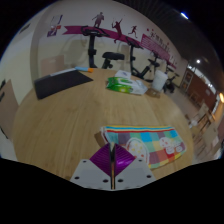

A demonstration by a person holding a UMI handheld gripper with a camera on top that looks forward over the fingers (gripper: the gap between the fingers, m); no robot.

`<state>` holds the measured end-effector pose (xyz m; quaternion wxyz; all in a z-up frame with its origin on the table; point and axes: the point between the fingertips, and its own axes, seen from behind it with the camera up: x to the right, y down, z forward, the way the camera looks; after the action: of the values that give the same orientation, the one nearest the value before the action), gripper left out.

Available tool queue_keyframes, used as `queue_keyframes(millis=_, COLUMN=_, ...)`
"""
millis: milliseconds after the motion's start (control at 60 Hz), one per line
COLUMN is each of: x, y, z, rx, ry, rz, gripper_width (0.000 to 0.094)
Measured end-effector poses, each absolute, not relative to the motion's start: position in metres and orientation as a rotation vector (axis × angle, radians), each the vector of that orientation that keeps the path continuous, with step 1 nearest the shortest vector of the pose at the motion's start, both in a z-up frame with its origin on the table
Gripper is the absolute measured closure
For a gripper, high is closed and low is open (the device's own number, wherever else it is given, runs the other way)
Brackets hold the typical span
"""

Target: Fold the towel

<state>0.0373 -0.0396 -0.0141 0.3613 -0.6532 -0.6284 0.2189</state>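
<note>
Your gripper [114, 165] is sitting low over the wooden floor [60, 125], and its two purple pads [103, 160] are pressing together with nothing between them. The colourful towel [150, 142] is lying flat on the floor just ahead of the fingers, a bit to their right. Farther off, a dark mat [62, 83] and some exercise machines [100, 45] are resting by the wall.

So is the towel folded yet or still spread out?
Mostly spread: the towel lies flat on the wooden floor, its near corner lifted and pinched between the closed gripper fingers.
</note>
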Motion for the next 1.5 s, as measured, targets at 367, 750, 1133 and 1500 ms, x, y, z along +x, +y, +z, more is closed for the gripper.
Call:
queue_keyframes(millis=367, x=0.028, y=-0.089, z=0.086, rx=-1.78, ry=-1.595, rz=0.798, gripper_width=0.0933)
queue_keyframes(millis=750, x=0.04, y=0.081, z=0.058, rx=-1.853, ry=-1.491, rz=0.681, gripper_width=0.093)
queue_keyframes(millis=1133, x=0.05, y=0.119, z=0.012, rx=-1.848, ry=-1.54, rz=0.645, gripper_width=0.0283)
queue_keyframes(millis=1500, x=0.213, y=0.09, z=0.163, rx=-1.905, ry=-1.501, rz=0.617, gripper_width=0.0086)
